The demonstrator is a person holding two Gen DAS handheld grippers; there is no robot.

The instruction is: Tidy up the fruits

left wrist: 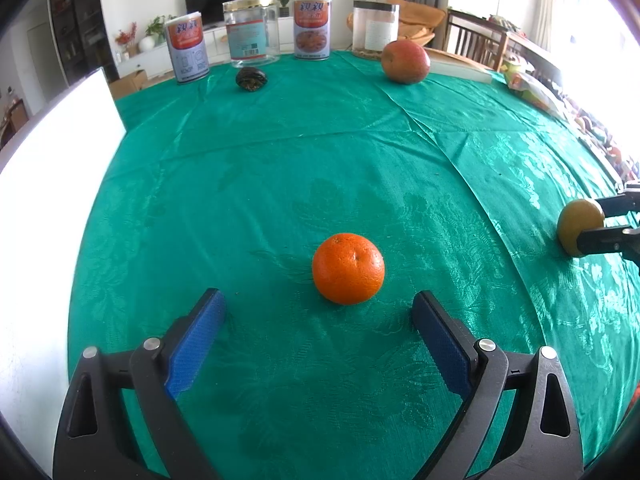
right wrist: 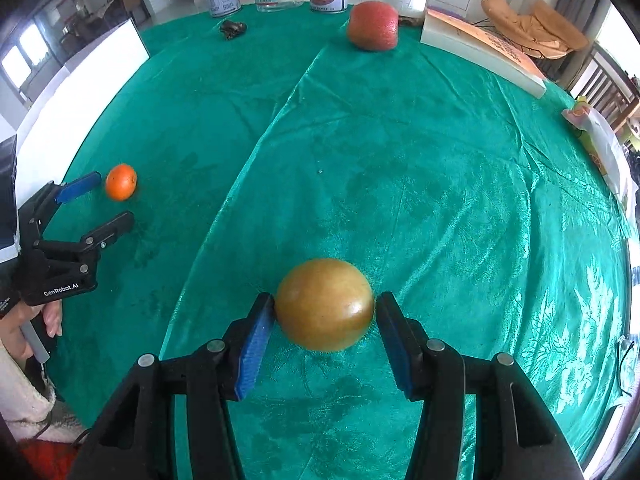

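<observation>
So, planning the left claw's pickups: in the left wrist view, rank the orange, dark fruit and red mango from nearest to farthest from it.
1. Orange: just ahead of the open left claw.
2. Dark fruit: far, left of centre.
3. Red mango: far right; too close to call against the dark fruit.

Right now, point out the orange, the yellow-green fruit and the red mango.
orange (left wrist: 348,268), left wrist view, middle of its peel.
yellow-green fruit (right wrist: 324,304), right wrist view, centre of its front face.
red mango (left wrist: 405,61), left wrist view, middle of its side.
</observation>
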